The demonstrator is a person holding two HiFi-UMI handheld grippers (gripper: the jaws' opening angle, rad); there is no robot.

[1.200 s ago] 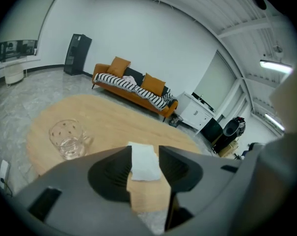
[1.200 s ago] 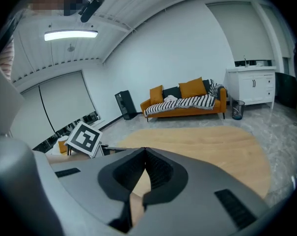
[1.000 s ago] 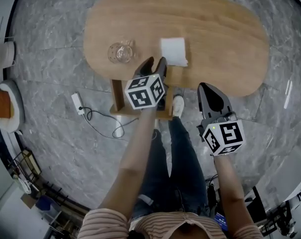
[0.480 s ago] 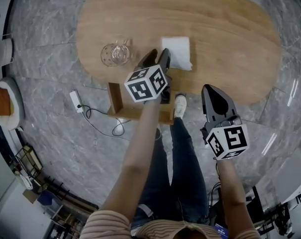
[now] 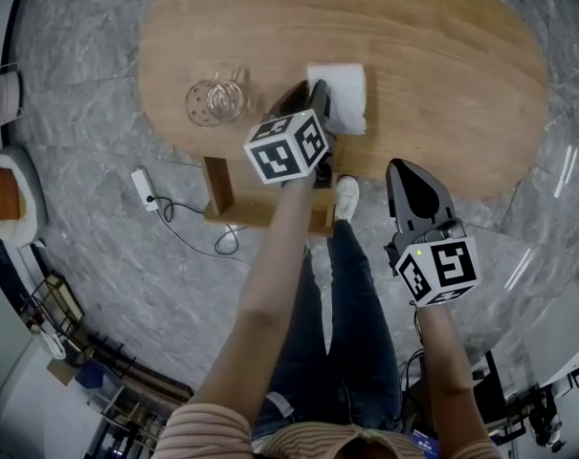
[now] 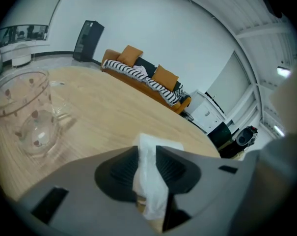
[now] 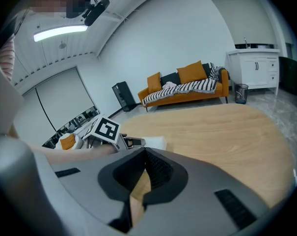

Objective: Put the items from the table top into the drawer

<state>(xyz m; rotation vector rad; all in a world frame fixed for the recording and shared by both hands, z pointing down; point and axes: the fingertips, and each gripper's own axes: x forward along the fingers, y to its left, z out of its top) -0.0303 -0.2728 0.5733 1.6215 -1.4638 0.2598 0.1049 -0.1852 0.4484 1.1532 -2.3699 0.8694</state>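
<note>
Left gripper [image 5: 311,88] jaws closing on tissue [image 5: 345,103] near-left edge, tissue lying between pads, stretching far-right. Right gripper [image 7: 145,151] hanging nearer, jaws together, empty.

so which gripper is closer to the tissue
Left. The left gripper is right at the tissue, its jaws closing with the tissue between them. The right gripper hangs by the table's near edge, off to the right, apart from it.

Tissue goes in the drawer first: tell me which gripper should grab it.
The left gripper: its jaws are closing with the tissue between them. The right gripper hangs shut and empty at the table's near edge.
</note>
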